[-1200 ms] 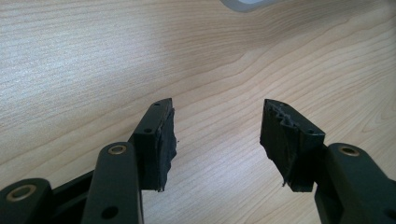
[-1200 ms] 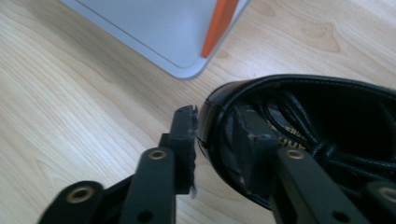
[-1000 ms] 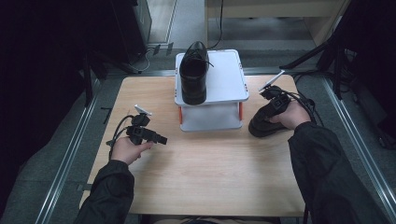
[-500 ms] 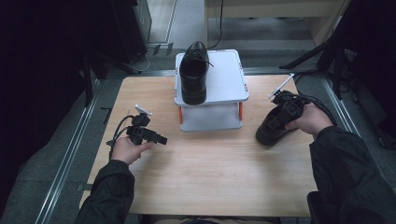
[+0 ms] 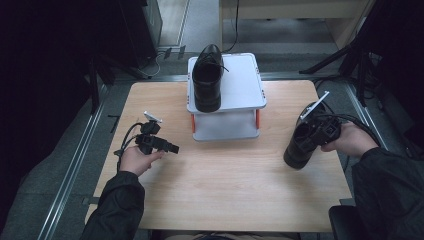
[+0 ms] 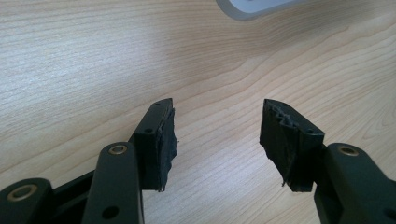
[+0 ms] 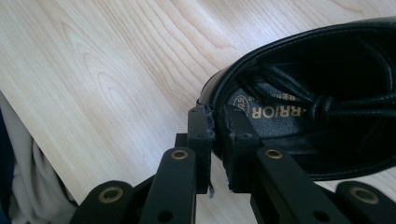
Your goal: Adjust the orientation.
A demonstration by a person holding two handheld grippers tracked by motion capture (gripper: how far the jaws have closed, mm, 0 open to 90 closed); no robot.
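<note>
1. While the right claw (image 5: 299,150) pinches the heel rim of a black leather shoe (image 5: 300,147), the shoe hangs near the right edge of the tabletop (image 5: 225,185), toe down and close to the wood; whether the toe touches it I cannot tell.
2. Seen from the right gripper view, the two jaws are clamped on the collar wall of the shoe (image 7: 327,107), one pad outside, one inside beside the printed insole.
3. Glossy leather like this looks slippery, and the collar is thin and soft, so I judge the hold secure only while the pads squeeze firmly; the stiffer heel counter just below would be a safer place to bite.
4. A dress shoe carries moderate weight, mostly in sole and heel, so it probably swings when held by the rim.
5. Its mate (image 5: 206,77) lies on the white riser shelf (image 5: 245,85).
6. The left claw (image 6: 217,135) stands apart, empty, above bare wood.
</note>
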